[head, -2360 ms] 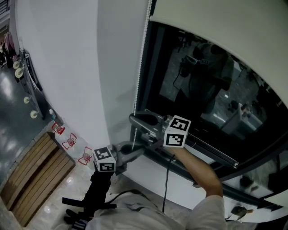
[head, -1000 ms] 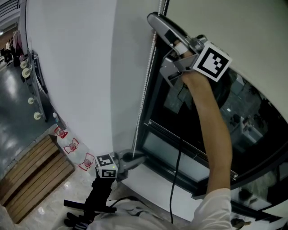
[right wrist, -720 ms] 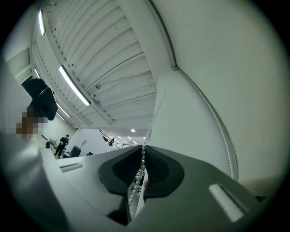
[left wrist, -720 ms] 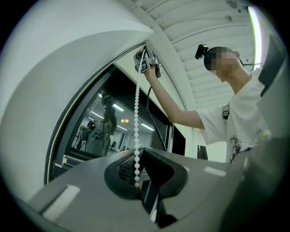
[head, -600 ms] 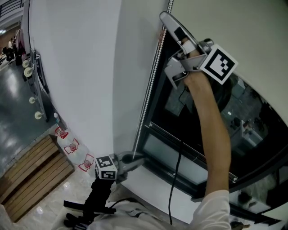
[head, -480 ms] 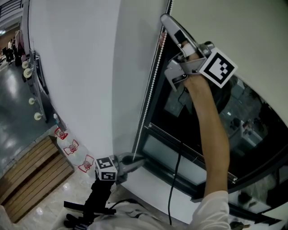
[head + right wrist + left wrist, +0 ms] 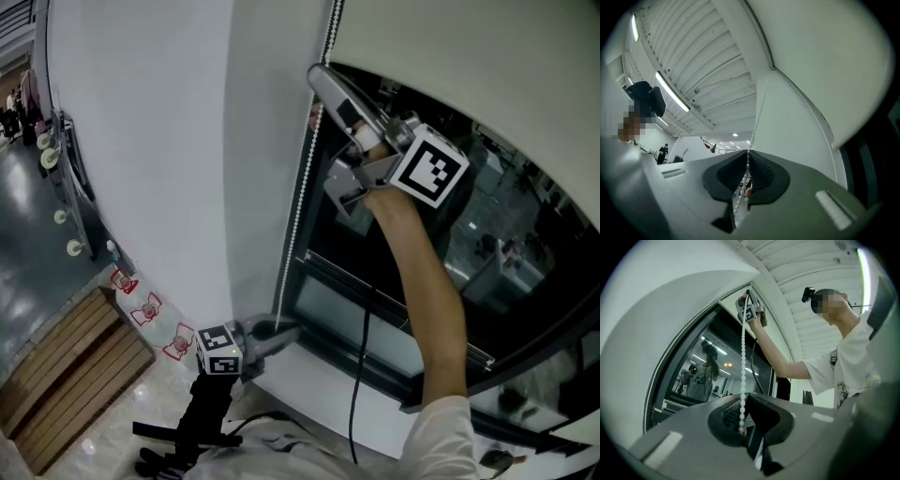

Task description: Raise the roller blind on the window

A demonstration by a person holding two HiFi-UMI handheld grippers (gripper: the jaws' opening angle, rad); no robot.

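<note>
right claw [image 7: 319, 77] clamped on bead chain [image 7: 298, 208] beside roller blind [image 7: 469, 47]; left claw [image 7: 281, 328] clamped on it by window sill [image 7: 314, 377].

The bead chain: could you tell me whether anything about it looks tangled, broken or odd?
Nothing stands out: the bead chain runs straight and unbroken between the right gripper and left gripper, both shut on it.

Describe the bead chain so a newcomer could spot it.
Find the dark window under the pale blind. Along its left frame hangs the bead chain. It is the only thin string of white beads, pinched by the right gripper above and the left gripper below.
</note>
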